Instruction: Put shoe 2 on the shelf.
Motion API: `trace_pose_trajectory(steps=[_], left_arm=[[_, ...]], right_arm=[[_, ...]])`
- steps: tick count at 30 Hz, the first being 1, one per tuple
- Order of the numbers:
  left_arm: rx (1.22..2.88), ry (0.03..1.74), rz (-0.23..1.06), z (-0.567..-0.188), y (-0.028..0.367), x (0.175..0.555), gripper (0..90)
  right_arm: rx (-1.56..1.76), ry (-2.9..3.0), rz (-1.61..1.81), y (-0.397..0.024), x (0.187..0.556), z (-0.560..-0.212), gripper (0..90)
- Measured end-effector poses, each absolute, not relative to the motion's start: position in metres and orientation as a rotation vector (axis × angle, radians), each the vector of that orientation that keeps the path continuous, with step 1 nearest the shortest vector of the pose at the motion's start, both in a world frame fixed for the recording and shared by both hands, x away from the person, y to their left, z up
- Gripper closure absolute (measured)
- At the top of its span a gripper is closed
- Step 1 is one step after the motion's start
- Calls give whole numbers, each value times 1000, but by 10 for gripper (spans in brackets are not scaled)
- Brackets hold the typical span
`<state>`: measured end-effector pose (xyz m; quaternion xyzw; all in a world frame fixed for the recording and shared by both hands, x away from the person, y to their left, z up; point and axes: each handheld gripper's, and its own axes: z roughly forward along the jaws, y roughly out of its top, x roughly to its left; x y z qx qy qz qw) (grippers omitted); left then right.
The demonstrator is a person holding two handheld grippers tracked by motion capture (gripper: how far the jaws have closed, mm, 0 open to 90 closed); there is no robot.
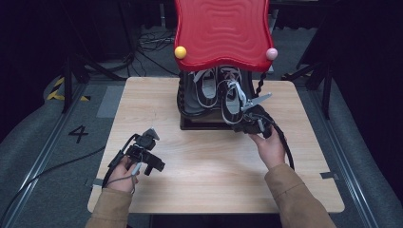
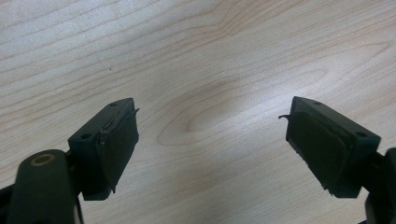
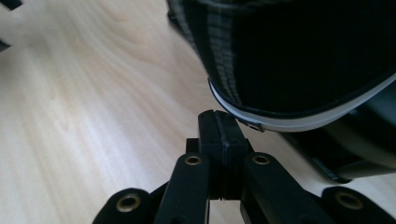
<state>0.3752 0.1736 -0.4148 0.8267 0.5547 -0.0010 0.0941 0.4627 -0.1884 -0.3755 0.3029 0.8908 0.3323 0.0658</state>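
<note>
Handling note: right shoe (image 1: 231, 102) sits on rack's (image 1: 209, 124) low shelf, heel toward you. Light, upper soft, sole stiff. Your right gripper (image 3: 218, 122) fingers pressed together, empty, just beside heel; take heel collar. Left gripper (image 2: 212, 140) fingers spread wide, empty, over counter (image 1: 199, 161).

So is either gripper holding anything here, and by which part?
Nothing is held. Left gripper open over bare table; right gripper shut with nothing between its jaws, beside the shoe.
</note>
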Motion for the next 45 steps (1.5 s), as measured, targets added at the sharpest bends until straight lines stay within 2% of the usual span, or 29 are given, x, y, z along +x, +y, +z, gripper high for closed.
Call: trace_pose_trajectory(steps=[29,37,45], left_arm=[[2445,1676,-16,-420,184,367,173],[2449,1692,-26,-424,186,365,173],[2447,1682,-14,-420,186,364,172]], right_arm=[[976,2529,921,-169,505,-361,900],[972,2647,846,-163,518,-354,900],[918,2608,839,-159,499,-354,900]])
